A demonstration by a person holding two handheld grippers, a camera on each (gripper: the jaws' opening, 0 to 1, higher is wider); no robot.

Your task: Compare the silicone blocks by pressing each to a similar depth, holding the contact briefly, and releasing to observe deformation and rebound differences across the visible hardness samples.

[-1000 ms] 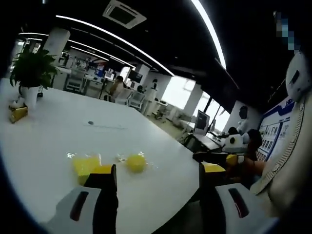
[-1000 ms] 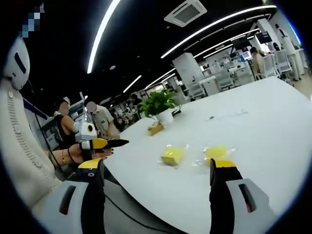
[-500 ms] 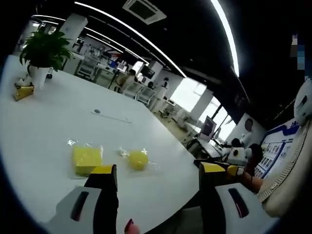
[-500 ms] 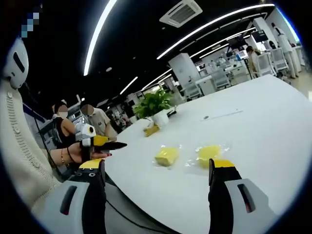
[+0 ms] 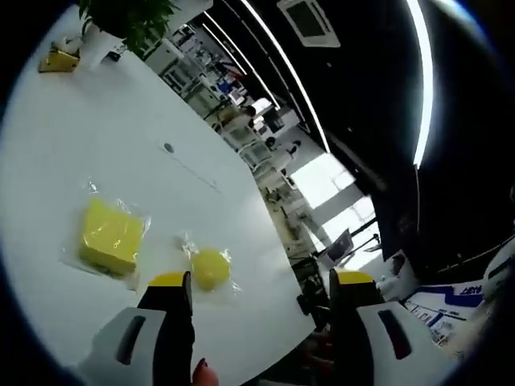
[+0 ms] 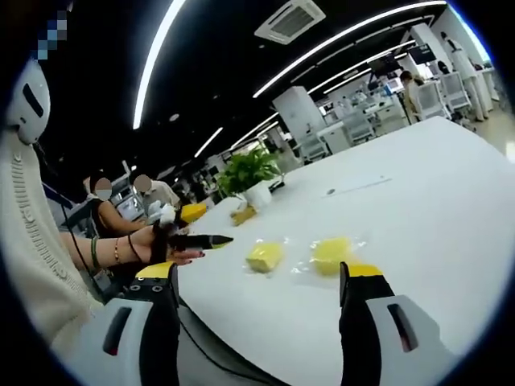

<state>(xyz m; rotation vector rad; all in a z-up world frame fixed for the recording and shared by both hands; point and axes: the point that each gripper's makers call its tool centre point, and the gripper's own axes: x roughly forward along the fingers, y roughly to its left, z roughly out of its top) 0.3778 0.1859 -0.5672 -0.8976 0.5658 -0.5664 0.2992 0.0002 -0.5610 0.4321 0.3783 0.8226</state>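
Hovering over the table (image 5: 72,145), both grippers (image 5: 259,281) (image 6: 259,273) spread wide, empty. Square block (image 5: 110,236) and round block (image 5: 210,268) sit in glossy film: probably light, soft, slippery. Press top centres, straight down.

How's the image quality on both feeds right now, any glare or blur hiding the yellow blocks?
Left gripper view: strongly rolled and fisheye-bent, with the table edge curving; the square block and round block are sharp, their clear wrappers glinting slightly; the window is blown out. Right gripper view: the ceiling light strips flare, the background is soft, and both blocks are readable.
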